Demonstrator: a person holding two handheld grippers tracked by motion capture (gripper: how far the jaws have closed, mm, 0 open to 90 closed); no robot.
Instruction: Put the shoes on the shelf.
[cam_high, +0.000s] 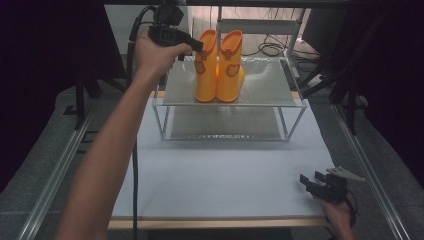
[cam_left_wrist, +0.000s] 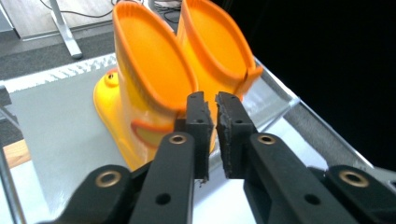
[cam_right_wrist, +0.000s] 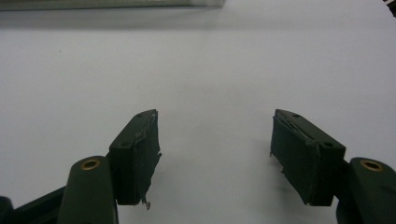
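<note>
White board (cam_high: 220, 175) covers your table, with a wire-framed rack (cam_high: 227, 102) of two shelves standing at its far end. Two orange boots (cam_high: 220, 67) stand upright side by side on the top shelf, touching each other. You hold two grippers. Your left gripper (cam_high: 199, 46) sits at the rim of the left boot, its jaws nearly together with a thin gap and nothing clamped. Your right gripper (cam_high: 311, 181) rests near the board's right corner, jaws wide apart and empty. Dark surroundings hide the room's sides; the lower shelf is hard to make out.
</note>
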